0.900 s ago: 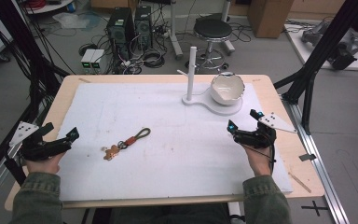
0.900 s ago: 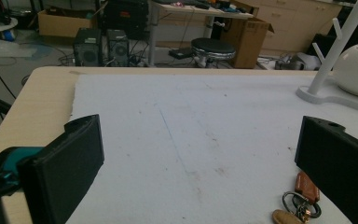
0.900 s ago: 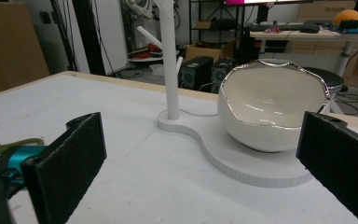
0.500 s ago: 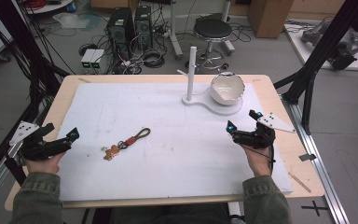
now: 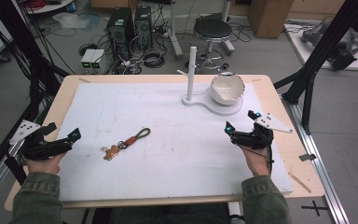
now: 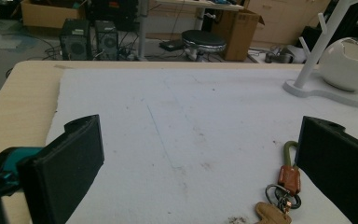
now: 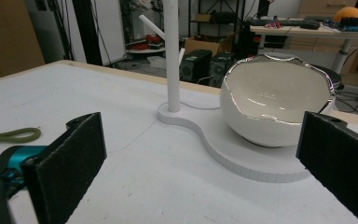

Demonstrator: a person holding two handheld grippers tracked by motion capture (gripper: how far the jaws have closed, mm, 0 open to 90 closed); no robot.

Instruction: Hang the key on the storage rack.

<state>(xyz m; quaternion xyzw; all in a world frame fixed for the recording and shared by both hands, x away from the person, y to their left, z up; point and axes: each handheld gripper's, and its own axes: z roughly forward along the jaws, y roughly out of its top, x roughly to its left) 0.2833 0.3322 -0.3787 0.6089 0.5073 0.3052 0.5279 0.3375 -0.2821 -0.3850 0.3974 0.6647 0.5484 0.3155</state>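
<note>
Clearly, both tongs were resting at the near edges of the table (image 5: 65, 100), as if waiting to begin. The left gripper (image 5: 58, 142) lay at the left edge of the white mat (image 5: 168, 154) with its jaws wide apart and nothing between them; it pointed toward the keyring (image 5: 126, 142), which lay flat on the mat a little left of the middle, near this gripper but apart from it. In the left gripper view the keyring (image 6: 286, 184) sat just beside the right jaw, so I judged that this hand was lined up to take it.

The right gripper (image 5: 242, 128) was also spread open and empty, at the right side of the mat. It faced the stand (image 7: 172, 60) and the bowl (image 7: 275, 105), which shared one white base (image 7: 256, 161) at the far side. The stand had a small peg, probably meant for hanging the keyring, and this may explain why the right hand waited near it.

Some things were hard to see. In the left gripper view the lower part of the keyring was cut off by the frame edge, and the right jaw hid part of its green loop. The small charms were too small to identify from the high view. In the right gripper view the top of the stand was cut off and the right jaw covered part of the bowl.
</note>
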